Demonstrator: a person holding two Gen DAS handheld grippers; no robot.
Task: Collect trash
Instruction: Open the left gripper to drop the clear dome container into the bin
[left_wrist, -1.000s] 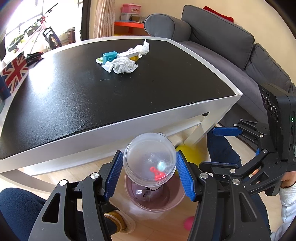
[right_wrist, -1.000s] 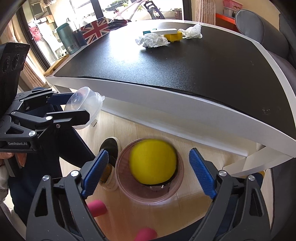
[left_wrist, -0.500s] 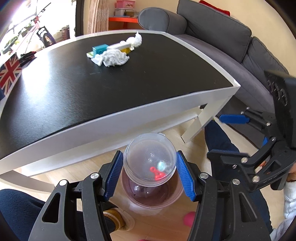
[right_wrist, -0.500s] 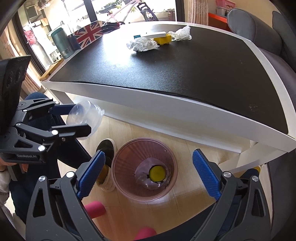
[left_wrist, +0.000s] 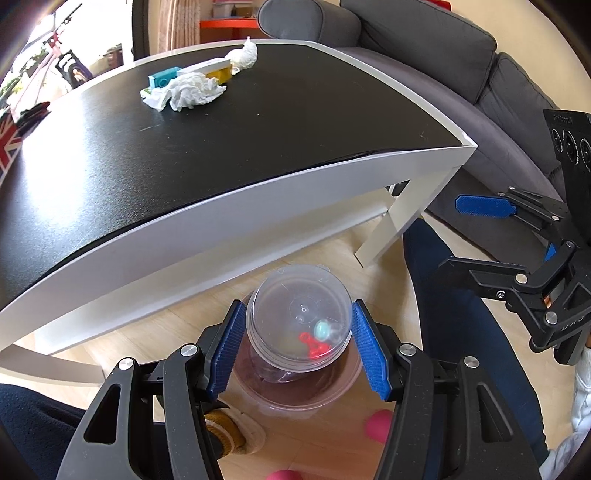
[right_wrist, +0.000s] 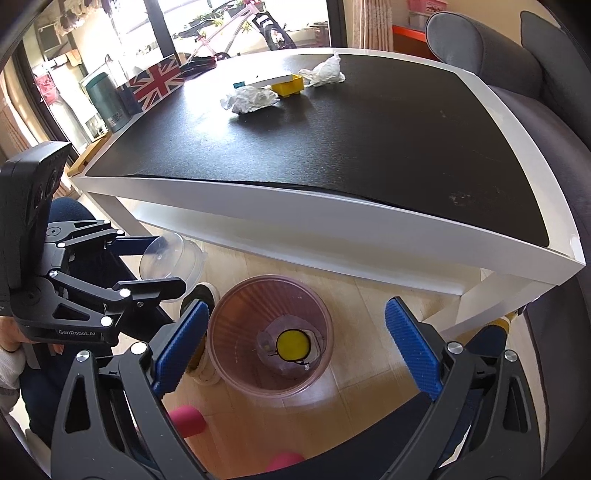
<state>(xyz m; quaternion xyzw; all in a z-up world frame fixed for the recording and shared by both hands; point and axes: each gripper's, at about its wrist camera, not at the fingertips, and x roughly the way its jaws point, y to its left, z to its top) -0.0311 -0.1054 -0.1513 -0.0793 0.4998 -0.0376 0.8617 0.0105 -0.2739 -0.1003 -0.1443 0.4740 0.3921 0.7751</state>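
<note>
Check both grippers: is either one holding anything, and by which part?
The left gripper holds a clear plastic cup by opposite sides of its wall, above the pink bin. The right gripper is open and empty.

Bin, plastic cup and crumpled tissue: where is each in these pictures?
Bin (right_wrist: 236, 295): right wrist view, on its ribbed inner wall.
Plastic cup (left_wrist: 299, 306): left wrist view, on its clear round base.
Crumpled tissue (left_wrist: 192, 90): left wrist view, on its middle folds.

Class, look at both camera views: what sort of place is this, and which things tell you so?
Most likely a home living room: a grey sofa beside a low black-topped coffee table, with a child's bicycle at the window behind.
</note>
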